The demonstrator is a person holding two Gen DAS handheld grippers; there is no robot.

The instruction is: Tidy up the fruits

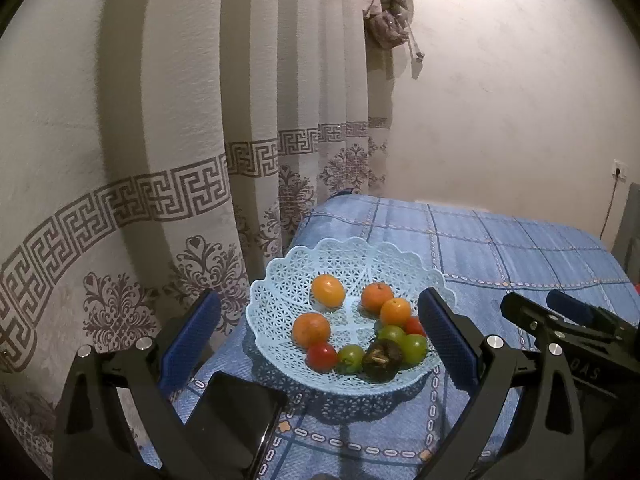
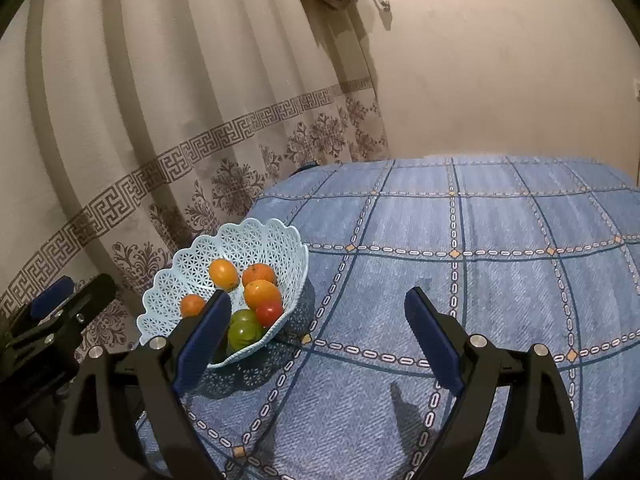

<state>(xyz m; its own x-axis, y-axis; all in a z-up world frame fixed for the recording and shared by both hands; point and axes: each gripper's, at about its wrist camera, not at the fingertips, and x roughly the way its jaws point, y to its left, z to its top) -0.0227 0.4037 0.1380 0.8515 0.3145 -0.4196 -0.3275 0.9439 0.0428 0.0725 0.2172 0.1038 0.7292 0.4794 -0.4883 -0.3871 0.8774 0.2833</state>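
Observation:
A light blue lattice basket (image 1: 280, 276) (image 2: 256, 236) stands on the blue checked cloth near the table's left corner. It holds several oranges (image 1: 328, 290) (image 2: 262, 294), red tomatoes (image 1: 321, 355) (image 2: 269, 312), green tomatoes (image 1: 413, 347) (image 2: 243, 332) and one dark wrinkled fruit (image 1: 382, 359). My left gripper (image 1: 320, 320) is open, raised in front of the basket, with nothing between its fingers. My right gripper (image 2: 318, 312) is open over bare cloth just right of the basket, its left finger (image 2: 206, 336) overlapping the basket's front rim in view. It also shows as the right gripper (image 1: 560, 312) in the left wrist view.
A black phone (image 1: 236, 420) lies on the cloth near the front left edge. A patterned curtain (image 1: 160, 160) hangs close behind the table's left side. The blue cloth (image 2: 460, 280) stretches wide to the right. A wall socket with a cable (image 1: 619, 170) is at far right.

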